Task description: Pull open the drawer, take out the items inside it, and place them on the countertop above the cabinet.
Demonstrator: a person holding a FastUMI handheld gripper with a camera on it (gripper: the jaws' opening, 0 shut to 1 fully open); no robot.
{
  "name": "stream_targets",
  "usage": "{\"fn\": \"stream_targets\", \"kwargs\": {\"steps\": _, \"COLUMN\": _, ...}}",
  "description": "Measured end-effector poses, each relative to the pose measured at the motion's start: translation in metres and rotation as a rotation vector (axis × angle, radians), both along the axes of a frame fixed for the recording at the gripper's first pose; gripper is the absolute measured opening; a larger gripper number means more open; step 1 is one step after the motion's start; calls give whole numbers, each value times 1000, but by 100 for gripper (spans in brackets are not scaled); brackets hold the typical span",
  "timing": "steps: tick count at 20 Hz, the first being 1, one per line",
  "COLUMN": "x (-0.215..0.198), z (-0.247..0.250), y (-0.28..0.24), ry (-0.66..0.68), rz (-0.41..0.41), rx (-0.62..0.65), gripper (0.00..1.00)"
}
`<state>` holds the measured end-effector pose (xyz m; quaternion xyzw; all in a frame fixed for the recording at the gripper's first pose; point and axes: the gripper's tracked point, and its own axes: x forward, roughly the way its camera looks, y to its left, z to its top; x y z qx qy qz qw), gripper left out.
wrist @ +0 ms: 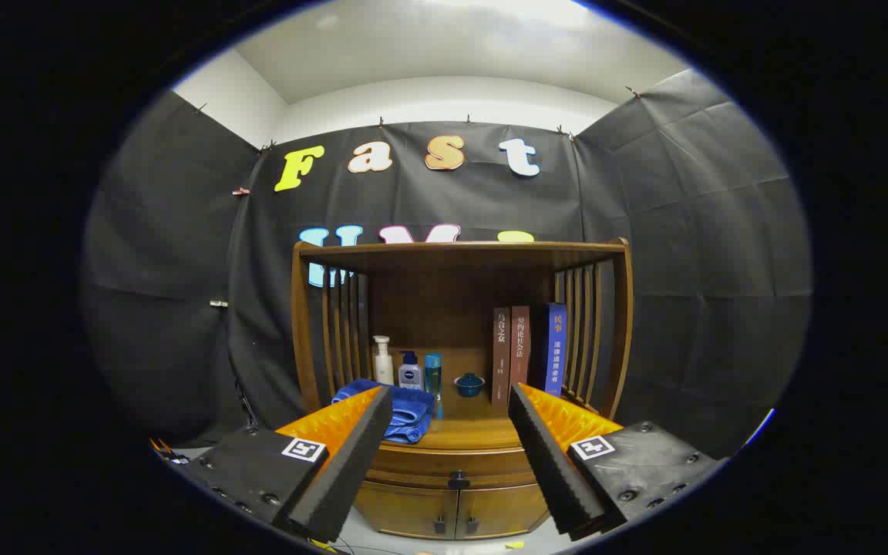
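Hanging wide apart and empty, the jaws frame the drawer knob (458,479), which sits ahead and slightly below them, on the shut drawer (444,464).

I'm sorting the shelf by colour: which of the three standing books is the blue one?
The blue book is the outermost of the three, next to the cabinet's slatted side; the two brown books stand beside it. The open gripper holds nothing.

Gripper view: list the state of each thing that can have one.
hand-held gripper: open, holding nothing, short of the cabinet
drawer: shut, knob untouched
cabinet doors: shut
towel: folded, on the countertop
books: upright
small pot: lid on
bottles: upright
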<state>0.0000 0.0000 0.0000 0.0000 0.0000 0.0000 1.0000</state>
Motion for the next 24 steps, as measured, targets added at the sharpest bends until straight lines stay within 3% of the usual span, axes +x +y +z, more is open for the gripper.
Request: {"fn": "stream_targets", "kwargs": {"steps": 24, "x": 1, "z": 1, "y": -16, "ry": -4, "rz": -22, "rx": -19, "gripper": 99}}
